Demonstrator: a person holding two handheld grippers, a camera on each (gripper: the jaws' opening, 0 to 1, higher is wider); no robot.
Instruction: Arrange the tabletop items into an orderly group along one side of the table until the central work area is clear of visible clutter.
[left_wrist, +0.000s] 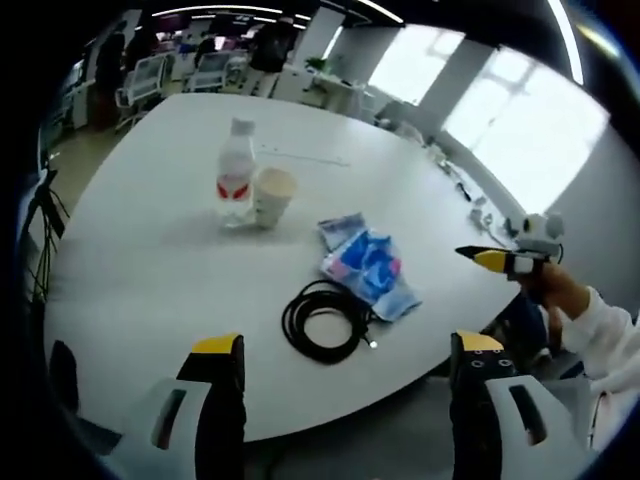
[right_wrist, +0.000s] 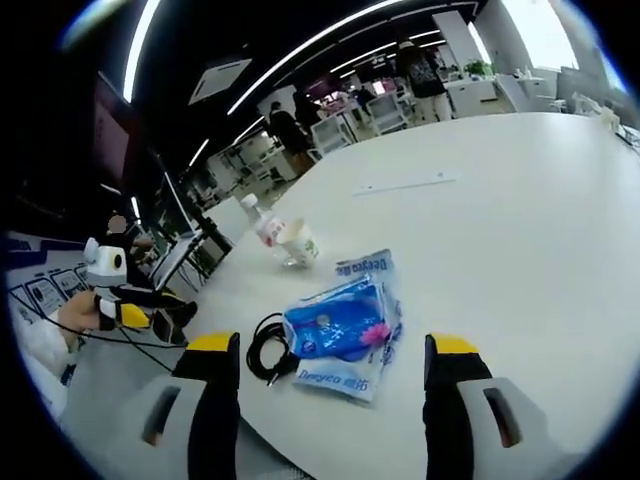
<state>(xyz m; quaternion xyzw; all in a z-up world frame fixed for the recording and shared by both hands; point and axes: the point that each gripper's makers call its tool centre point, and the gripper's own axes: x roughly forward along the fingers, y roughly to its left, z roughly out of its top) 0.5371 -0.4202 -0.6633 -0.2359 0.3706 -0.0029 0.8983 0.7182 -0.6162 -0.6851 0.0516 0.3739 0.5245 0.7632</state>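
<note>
Bottle (left_wrist: 235, 183) touching cup (left_wrist: 273, 196); blue packets (left_wrist: 366, 265) beside coiled cable (left_wrist: 324, 320).

Both views are bright and evenly lit. Daylight blows out the windows (left_wrist: 480, 105) to white, and ceiling light strips (right_wrist: 300, 65) streak overhead. The white tabletop (left_wrist: 150, 260) carries only soft, faint shadows. Fisheye distortion bends the edges, where detail turns blurred and dark

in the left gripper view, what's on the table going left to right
water bottle → paper cup → black coiled cable → blue packet
</note>
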